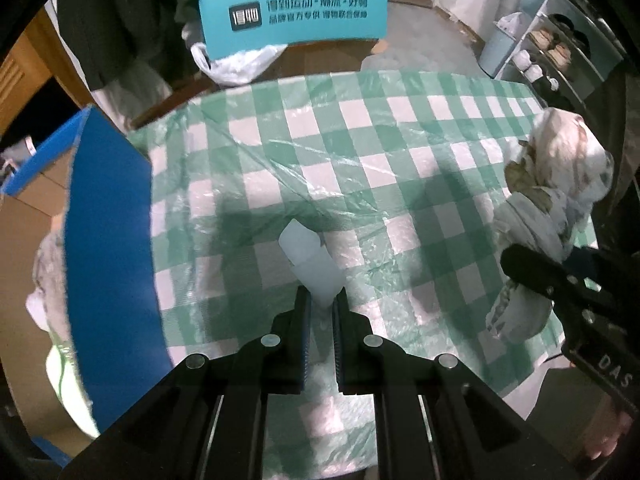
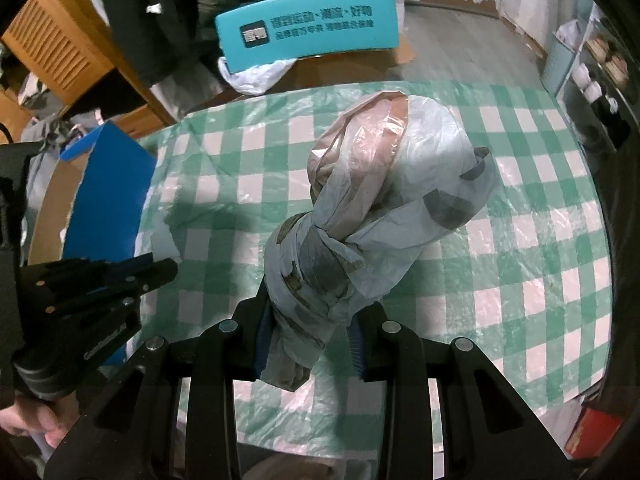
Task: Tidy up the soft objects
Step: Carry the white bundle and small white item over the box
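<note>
My left gripper (image 1: 322, 300) is shut on a small pale, translucent folded plastic bag (image 1: 310, 264) that sticks up beyond its fingertips, above the checked table. In the right wrist view my right gripper (image 2: 310, 320) is shut on the knotted neck of a bundle of plastic bags (image 2: 384, 184), pale blue, brownish and grey. The bundle bulges out ahead of the fingers, off the table. The left wrist view shows that same bundle (image 1: 560, 184) at the far right, with the right gripper (image 1: 532, 268) under it. The left gripper (image 2: 160, 270) appears at the left of the right wrist view.
The table (image 1: 360, 152) carries a green-and-white checked cloth under clear film. An open blue box (image 1: 108, 240) with a cardboard inside stands at its left edge, with soft items in it. Behind the table are a teal chair back (image 1: 294, 12) and a white bag (image 1: 236, 64). Shelves (image 1: 560, 48) stand far right.
</note>
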`<state>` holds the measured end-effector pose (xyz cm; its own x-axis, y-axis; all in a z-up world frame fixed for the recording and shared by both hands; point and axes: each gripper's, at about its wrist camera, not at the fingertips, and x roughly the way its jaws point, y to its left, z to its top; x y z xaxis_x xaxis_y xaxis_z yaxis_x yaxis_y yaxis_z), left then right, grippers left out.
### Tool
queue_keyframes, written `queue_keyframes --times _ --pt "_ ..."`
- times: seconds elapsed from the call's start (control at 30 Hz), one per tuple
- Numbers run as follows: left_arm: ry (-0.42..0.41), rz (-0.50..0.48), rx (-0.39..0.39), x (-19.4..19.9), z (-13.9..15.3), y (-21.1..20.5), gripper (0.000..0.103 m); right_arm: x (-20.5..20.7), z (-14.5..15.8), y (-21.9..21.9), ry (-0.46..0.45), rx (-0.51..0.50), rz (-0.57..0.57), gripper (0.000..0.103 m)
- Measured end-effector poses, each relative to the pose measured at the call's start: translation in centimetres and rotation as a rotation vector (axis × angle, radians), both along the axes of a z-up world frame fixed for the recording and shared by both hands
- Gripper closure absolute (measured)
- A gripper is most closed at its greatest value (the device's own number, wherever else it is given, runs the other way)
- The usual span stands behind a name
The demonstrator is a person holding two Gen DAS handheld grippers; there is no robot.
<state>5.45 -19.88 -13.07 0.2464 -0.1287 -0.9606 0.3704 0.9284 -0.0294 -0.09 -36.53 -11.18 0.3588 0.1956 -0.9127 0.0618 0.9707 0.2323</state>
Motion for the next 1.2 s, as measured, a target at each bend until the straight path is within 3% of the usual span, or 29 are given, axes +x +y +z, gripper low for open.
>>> queue_keyframes --times 0.47,1.2 --pt "-0.124 -0.008 -0.004 -2.6 5.6 4.1 0.093 -0.2 3.4 3.7 -0.059 -0.021 0.086 0.073" --pt "-0.227 0.082 -0.042 -4.4 9.7 12.6 0.093 0.9 8.1 13.3 -0.146 0.006 0.263 0.072"
